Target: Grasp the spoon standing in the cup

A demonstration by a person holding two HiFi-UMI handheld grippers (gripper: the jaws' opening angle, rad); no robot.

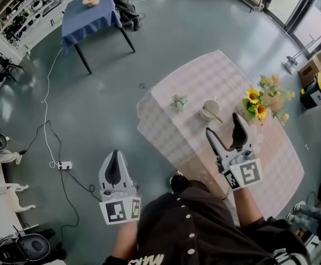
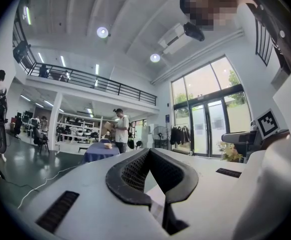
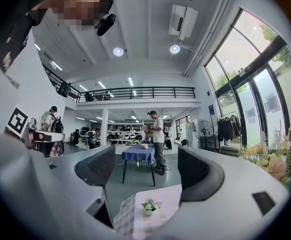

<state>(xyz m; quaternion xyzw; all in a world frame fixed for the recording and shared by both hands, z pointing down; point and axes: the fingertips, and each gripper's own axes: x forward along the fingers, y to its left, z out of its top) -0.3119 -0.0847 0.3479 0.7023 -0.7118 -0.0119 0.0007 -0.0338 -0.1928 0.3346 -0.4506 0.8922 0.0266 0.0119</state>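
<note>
Currently R gripper (image 1: 223, 124) fingers wide, empty, near cup (image 1: 209, 108); L gripper (image 1: 114, 154) fingers together, empty.

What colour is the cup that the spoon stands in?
Off-white. The cup shows best in the head view.

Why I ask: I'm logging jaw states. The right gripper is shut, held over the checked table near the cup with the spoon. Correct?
No. The right gripper is open, not shut: the right gripper view shows its jaws apart, nothing between them. It is over the checked table near the cup with the spoon.
</note>
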